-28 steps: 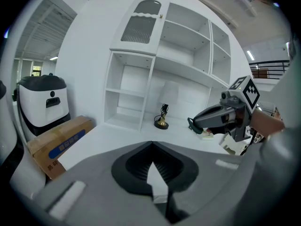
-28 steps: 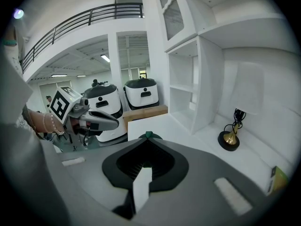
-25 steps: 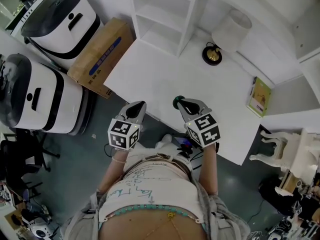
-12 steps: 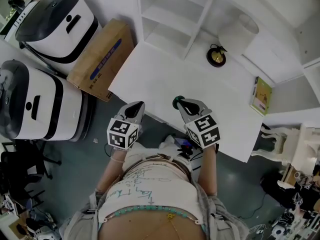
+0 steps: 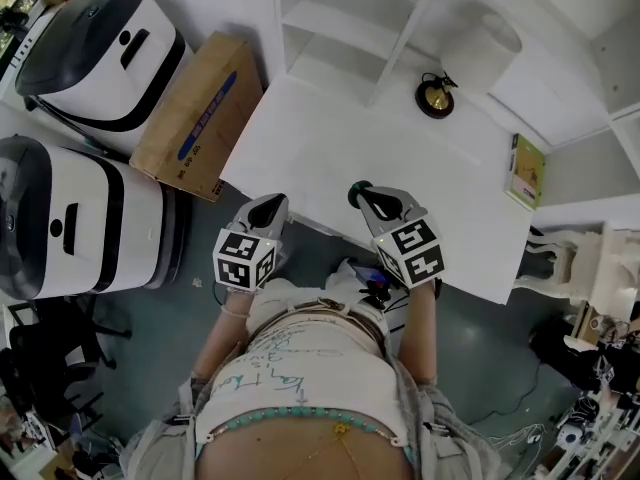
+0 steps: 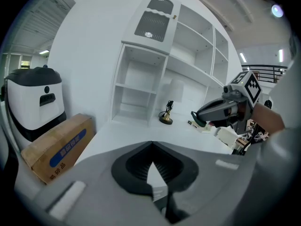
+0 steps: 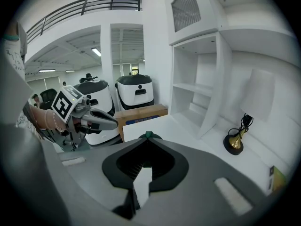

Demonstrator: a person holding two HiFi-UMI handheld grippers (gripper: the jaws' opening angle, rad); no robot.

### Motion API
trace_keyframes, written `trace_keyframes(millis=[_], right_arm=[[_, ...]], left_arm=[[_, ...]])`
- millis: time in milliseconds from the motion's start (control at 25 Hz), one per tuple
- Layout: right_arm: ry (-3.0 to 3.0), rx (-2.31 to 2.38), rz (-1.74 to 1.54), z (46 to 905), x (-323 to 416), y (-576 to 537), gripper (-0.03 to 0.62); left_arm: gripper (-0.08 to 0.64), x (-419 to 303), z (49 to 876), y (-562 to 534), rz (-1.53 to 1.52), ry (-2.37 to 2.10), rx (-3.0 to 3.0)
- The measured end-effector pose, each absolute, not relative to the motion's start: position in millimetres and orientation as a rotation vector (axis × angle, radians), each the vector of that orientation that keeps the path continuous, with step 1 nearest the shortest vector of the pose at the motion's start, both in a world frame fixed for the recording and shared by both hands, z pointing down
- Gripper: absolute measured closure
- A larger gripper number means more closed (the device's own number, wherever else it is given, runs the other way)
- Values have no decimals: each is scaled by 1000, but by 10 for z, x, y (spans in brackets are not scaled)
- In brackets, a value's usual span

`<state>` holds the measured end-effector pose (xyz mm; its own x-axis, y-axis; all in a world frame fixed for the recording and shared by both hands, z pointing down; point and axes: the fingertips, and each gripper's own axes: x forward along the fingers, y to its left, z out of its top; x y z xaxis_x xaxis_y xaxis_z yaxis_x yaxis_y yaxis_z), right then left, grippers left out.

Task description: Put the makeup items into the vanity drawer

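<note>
L gripper [image 5: 268, 206] sits at the near edge of the white surface [image 5: 330, 138], jaws closed tip to tip w/ nothing btwn them. Off to its left, a brown cardboard box [image 5: 195, 108] w/ a blue label lies on the grey floor [image 5: 150, 313] by the surface's left side. R gripper [image 5: 366, 198] is a bit further in, over the surface and just inside its front edge. Its jaws are closed on a small dark-green item [image 5: 354, 192] that pokes out past the tips; can't tell what kind of makeup piece it is. The two grippers are side by side, apart, both pointing toward the white shelf unit [image 5: 335, 23] at the back. Further right on the surface is a small brass-coloured ornament [image 5: 436, 99] on a round black base, w/ a white cylinder [image 5: 482, 46] just behind it. Then comes a yellow-green booklet [image 5: 526, 171] near the right edge, well apart from both grippers.
</note>
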<state>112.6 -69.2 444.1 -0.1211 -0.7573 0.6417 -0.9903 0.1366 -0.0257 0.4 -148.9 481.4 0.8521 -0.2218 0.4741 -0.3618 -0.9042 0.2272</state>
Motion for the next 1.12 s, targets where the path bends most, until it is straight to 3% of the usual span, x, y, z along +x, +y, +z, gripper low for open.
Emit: trace_keyframes(millis=[1120], right_arm=[[-1873,1789,603,4395,740,-647,563]], left_arm=[[557,-358,5084,-1663,689,-359,2739]])
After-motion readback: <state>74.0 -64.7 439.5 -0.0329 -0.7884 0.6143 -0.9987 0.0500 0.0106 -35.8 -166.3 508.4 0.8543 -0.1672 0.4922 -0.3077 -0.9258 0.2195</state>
